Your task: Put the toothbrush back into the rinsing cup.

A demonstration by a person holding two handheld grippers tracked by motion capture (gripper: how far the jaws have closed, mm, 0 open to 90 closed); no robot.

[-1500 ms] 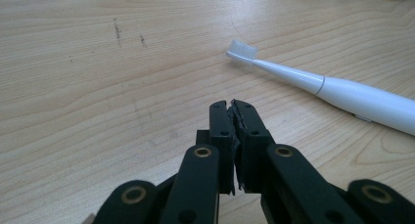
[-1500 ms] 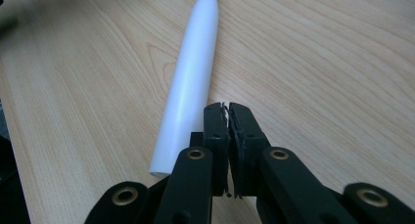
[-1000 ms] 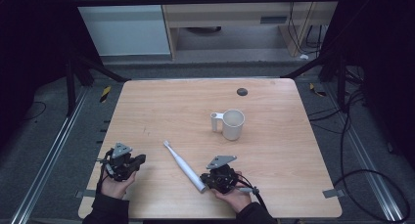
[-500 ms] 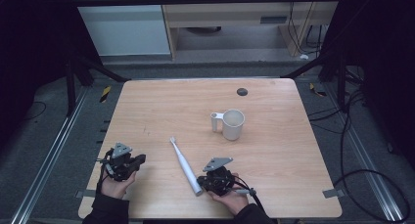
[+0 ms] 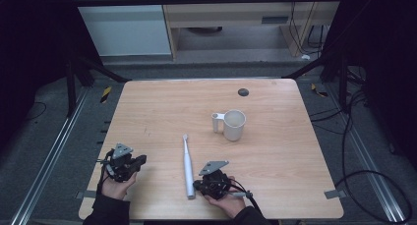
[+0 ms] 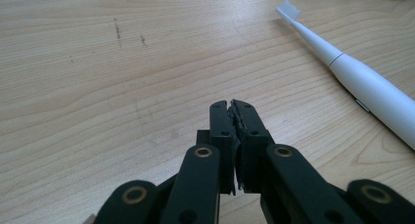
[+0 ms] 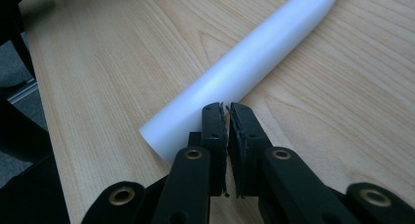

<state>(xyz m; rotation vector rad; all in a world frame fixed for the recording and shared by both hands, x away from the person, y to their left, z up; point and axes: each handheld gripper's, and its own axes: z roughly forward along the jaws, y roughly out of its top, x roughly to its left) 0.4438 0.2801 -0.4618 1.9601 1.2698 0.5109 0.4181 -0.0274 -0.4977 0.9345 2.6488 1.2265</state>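
Your right gripper point(image 5: 200, 185), jaws pressed together and empty, sits against the butt of the white electric toothbrush point(image 5: 187, 166), which lies flat near the worktop's front edge. Your left gripper point(image 5: 139, 160), likewise closed on nothing, rests by the front-left corner. The white mug point(image 5: 233, 124) stands empty: nothing lifted yet, judging by this.

High view overhead, facing forward; gripper views close, low; shared toothbrush point(image 5: 187, 167).
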